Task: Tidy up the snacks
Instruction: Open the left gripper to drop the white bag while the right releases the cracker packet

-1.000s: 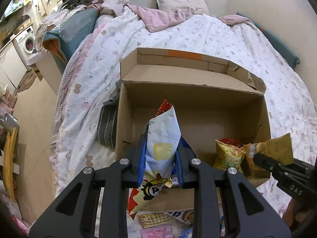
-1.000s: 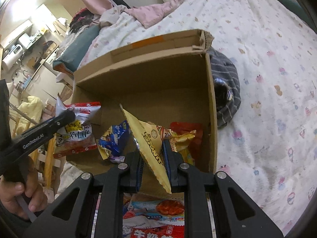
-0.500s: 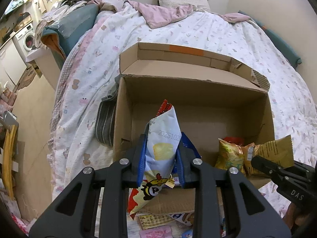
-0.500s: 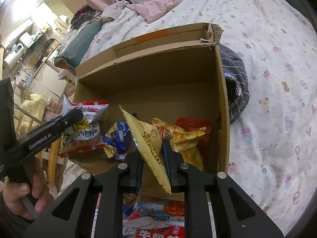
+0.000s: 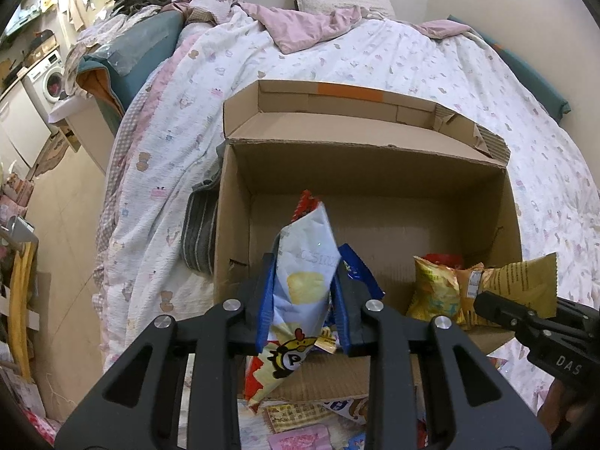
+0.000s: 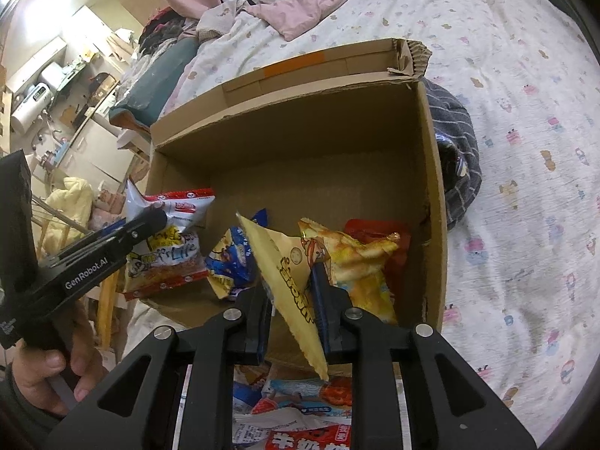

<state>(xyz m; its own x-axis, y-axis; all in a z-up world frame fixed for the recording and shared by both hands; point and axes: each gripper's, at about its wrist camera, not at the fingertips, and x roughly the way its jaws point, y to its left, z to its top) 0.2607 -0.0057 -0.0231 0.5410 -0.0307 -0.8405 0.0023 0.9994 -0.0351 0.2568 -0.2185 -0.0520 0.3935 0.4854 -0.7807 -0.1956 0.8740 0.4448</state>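
My left hand-held gripper (image 5: 303,300) is clamped on a white chip bag (image 5: 300,281) with a red top edge and a cartoon chick near the bottom; the blue pads press its sides. I hold it upright over the near left part of the open cardboard box (image 5: 375,172), which sits on the bed (image 5: 180,142). In the right wrist view my left hand (image 6: 56,367) grips the handle at the lower left, and the same bag hangs just inside the box's left wall.

Behind that bag, on the box floor, lies a blue packet (image 6: 234,258). Further right a yellow bag (image 6: 360,262) leans against a red packet (image 6: 378,232) by the right wall.

My right hand-held gripper (image 6: 290,300) has a tan snack bag (image 6: 288,281) between its fingers, tilted with one corner pointing up and the other hanging below the pads over the box's near edge. Its jaws are opening, though the pads still touch the bag.

Loose snack packets (image 6: 300,412) lie on the bed in front of the box. A dark striped cloth (image 6: 457,150) is bunched against the box's right side.
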